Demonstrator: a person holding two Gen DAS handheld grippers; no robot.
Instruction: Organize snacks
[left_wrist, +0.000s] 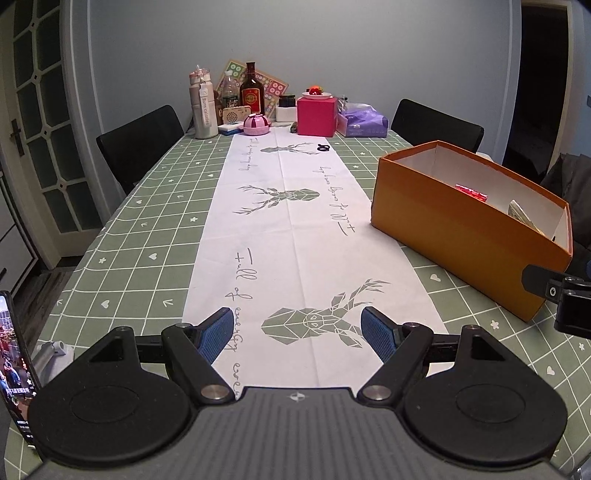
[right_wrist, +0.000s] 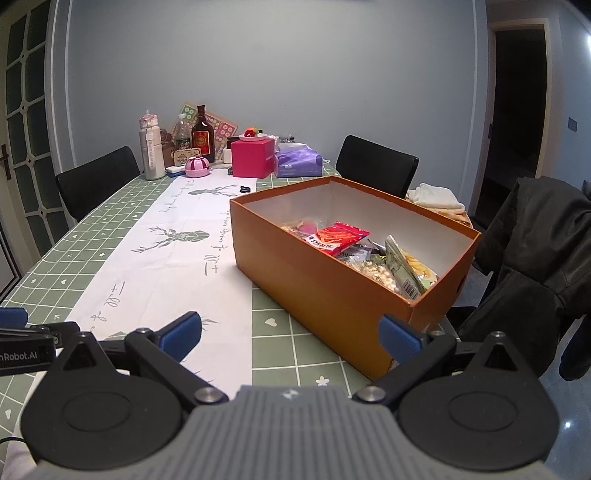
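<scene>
Left wrist view first. What is the tool's condition?

— Left tool (left_wrist: 297, 334): fingers spread wide, nothing between them, hovering over the white runner (left_wrist: 295, 221) on the table (left_wrist: 122, 243). The orange box (left_wrist: 458, 221) sits at two o'clock, just beside the runner's edge.

— And on the right wrist view?

— Right tool (right_wrist: 291, 334): fingers likewise apart and empty. The orange box (right_wrist: 332, 291) lies at one o'clock, its near corner close to the right finger; whether they touch, I cannot tell.

— Contents of the box?

— Snack packets (right_wrist: 369, 254) piled inside, among them a red packet (right_wrist: 338, 238) uppermost toward the middle and a yellow-green packet (right_wrist: 406, 271) leaning at the near end.

— Anything else on the table?

— At twelve o'clock, along the far edge: a pink box (right_wrist: 253, 158), a dark bottle (right_wrist: 202, 138), a white flask (right_wrist: 151, 151), a purple tissue pack (right_wrist: 299, 162). A phone (left_wrist: 14, 369) stands at nine o'clock in the left view.
</scene>
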